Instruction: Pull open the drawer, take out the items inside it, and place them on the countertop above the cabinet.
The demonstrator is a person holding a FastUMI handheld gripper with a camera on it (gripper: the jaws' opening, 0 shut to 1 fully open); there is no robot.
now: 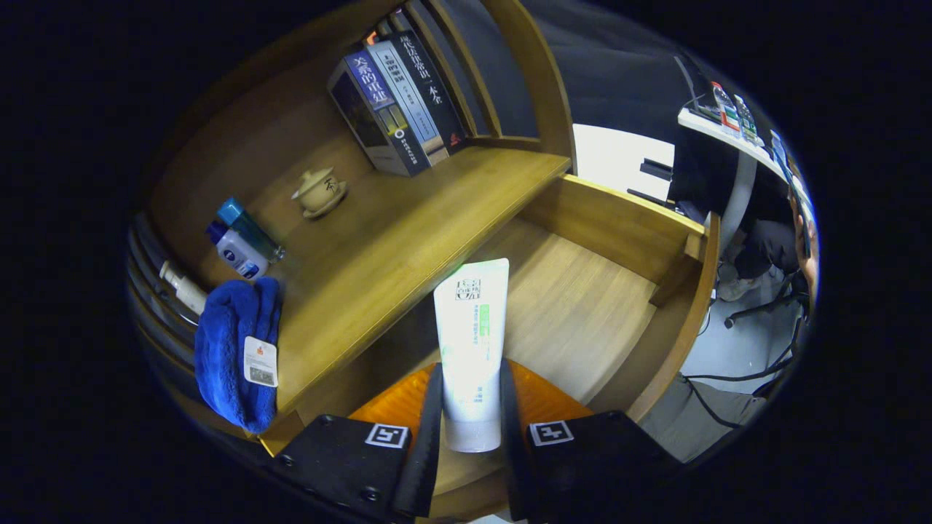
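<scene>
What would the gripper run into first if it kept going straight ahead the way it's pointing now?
Probably the open drawer's bare wooden floor. The gripper is shut on a white tube aimed down into it; depth is unclear.

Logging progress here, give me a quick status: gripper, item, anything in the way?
Gripper shut on white tube. Tube held over the open drawer, beside the countertop. Blue towel, bottles on the countertop; bare wood nearer the tube.

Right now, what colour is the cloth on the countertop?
Blue cloth, seen in the gripper view; the tool grips the tube.
</scene>
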